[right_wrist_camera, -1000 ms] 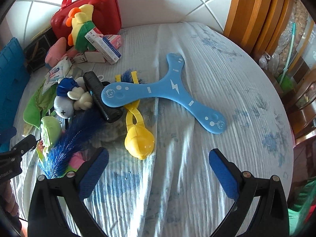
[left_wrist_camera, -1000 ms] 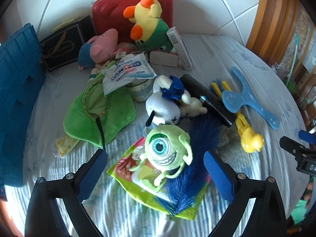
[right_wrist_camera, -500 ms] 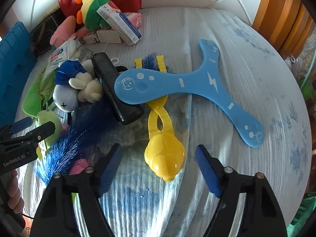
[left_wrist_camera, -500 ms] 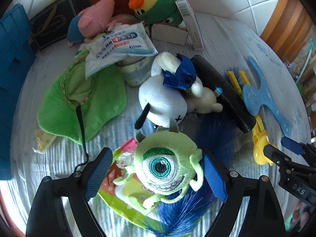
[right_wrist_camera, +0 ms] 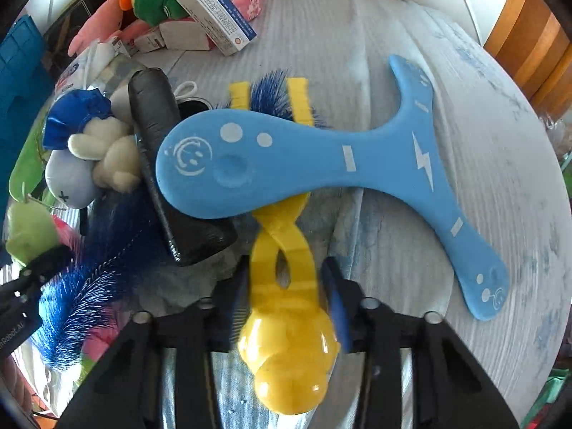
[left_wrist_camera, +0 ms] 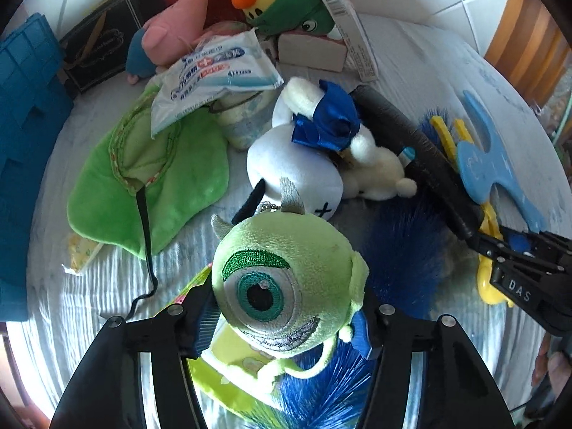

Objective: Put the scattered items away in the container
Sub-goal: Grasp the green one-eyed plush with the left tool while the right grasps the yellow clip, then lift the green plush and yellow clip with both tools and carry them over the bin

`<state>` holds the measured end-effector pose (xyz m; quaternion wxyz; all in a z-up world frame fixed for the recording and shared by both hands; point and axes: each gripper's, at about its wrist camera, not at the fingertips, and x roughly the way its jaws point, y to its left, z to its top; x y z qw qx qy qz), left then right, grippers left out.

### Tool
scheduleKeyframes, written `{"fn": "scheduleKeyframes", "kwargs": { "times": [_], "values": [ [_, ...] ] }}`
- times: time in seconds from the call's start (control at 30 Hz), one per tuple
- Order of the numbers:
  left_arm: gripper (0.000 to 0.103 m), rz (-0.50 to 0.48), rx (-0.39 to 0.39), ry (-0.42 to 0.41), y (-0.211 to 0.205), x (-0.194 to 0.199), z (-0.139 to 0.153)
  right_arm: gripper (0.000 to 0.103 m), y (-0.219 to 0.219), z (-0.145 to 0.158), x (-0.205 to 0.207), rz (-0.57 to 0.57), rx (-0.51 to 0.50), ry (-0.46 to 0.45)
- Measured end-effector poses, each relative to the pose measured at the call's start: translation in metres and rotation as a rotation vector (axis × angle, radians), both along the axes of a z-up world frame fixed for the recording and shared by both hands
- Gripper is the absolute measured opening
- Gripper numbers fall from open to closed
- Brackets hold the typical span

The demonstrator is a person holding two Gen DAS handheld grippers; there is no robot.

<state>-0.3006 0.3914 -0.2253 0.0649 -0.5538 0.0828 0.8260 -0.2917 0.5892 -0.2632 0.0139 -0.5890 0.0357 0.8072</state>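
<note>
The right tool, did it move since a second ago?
Yes. The right tool came forward toward the blue boomerang and its fingers closed in beside the yellow duck clip.

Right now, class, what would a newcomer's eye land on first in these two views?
The one-eyed green monster plush fills the left wrist view, clamped in the left gripper. In the right wrist view, the right gripper closes on a yellow duck-shaped tongs toy, whose handles run under a big blue boomerang.

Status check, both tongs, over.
Left tongs shut on green one-eyed plush. Right tongs closed around yellow duck scoop. Blue boomerang overlies scoop's handles.
</note>
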Motion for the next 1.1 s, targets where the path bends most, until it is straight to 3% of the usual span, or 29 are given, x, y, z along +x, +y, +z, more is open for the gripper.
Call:
{"fn": "scheduleKeyframes", "kwargs": {
  "times": [0.2,0.57,1.1],
  "values": [
    [0.059,-0.026,0.03,0.05,0.007,0.009,0.024,0.032,0.002,0.004,0.023,-0.009,-0.041,-0.007],
    [0.059,-0.049,0.06,0.135,-0.004,0.039,0.059,0.033,-0.008,0.05,0.068,-0.008,-0.089,0.101],
    [0.059,0.031,0.083,0.331,-0.06,0.086,0.142,0.033,-0.081,0.156,0.098,0.123,-0.041,0.335]
  ]
}}
